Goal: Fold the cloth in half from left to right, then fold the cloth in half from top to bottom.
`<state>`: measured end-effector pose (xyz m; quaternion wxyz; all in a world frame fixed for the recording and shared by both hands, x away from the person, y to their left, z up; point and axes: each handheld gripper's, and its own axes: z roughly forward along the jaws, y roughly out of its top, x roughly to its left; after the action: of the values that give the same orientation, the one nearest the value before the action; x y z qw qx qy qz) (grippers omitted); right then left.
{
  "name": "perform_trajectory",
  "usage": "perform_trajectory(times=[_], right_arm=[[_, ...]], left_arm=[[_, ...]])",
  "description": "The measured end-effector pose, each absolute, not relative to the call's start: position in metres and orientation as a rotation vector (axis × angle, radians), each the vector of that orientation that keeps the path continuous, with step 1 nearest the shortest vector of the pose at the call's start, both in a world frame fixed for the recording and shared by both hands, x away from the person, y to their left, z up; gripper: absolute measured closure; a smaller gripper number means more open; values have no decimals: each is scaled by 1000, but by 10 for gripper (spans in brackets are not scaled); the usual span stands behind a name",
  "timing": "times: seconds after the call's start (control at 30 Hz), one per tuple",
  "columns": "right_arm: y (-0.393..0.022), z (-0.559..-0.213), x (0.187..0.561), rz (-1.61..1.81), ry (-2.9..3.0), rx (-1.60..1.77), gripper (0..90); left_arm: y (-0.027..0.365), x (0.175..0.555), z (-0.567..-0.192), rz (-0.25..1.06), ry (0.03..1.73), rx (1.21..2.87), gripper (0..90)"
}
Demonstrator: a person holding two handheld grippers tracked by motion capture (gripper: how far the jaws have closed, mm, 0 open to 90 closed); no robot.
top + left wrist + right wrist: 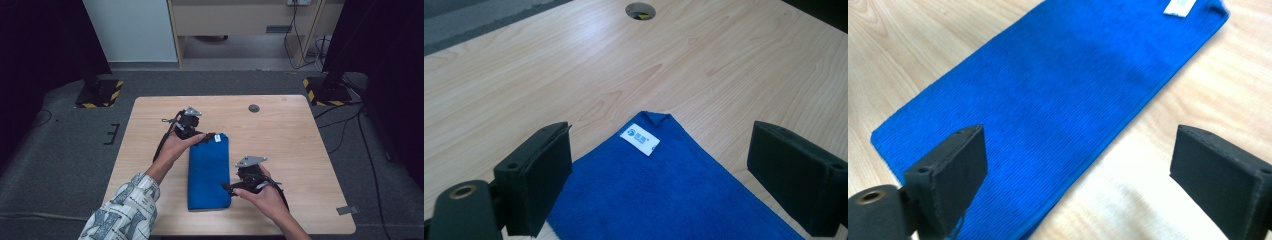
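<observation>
We see a folded blue cloth (209, 172) flat on the tabletop (290, 145). Left gripper (659, 175) and right gripper (1075, 185) jaws both stand open, holding nothing.

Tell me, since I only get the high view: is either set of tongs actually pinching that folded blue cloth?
Observer: No. The left tongs stand wide open, jaws either side of the folded blue microfibre cloth's far corner.
Operator: What's the white speck there?
Observer: A small white sewn-in label with a blue round logo and print too small to read.
Operator: And the right tongs?
Observer: The right tongs are open too, above the cloth's long edge, one jaw over the cloth and the other over the pale wooden table.
</observation>
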<state>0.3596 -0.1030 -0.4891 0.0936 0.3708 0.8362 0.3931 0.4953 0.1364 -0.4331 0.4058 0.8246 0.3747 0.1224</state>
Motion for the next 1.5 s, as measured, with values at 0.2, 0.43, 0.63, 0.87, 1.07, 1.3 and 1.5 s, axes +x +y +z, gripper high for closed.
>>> perform_trajectory(times=[0.2,0.43,0.63,0.87,1.07,1.3,1.5], right_arm=[[-107,-482,375,1175,2468,1090,71],[-109,-473,390,1156,2457,1073,71],[-110,-469,397,1149,2445,1084,78],[-105,-462,410,1133,2433,1073,99],[-98,-454,420,1123,2434,1053,109],[-83,-448,443,1117,2431,1039,129],[-82,-434,463,1137,2400,1059,172]], left_arm=[[143,491,-429,317,920,2095,92],[143,482,-423,322,893,2110,92],[148,475,-420,334,875,2121,91],[162,476,-417,356,900,2100,90],[174,482,-419,366,937,2087,91],[186,493,-426,352,991,2047,93],[191,495,-423,355,997,2026,95]])
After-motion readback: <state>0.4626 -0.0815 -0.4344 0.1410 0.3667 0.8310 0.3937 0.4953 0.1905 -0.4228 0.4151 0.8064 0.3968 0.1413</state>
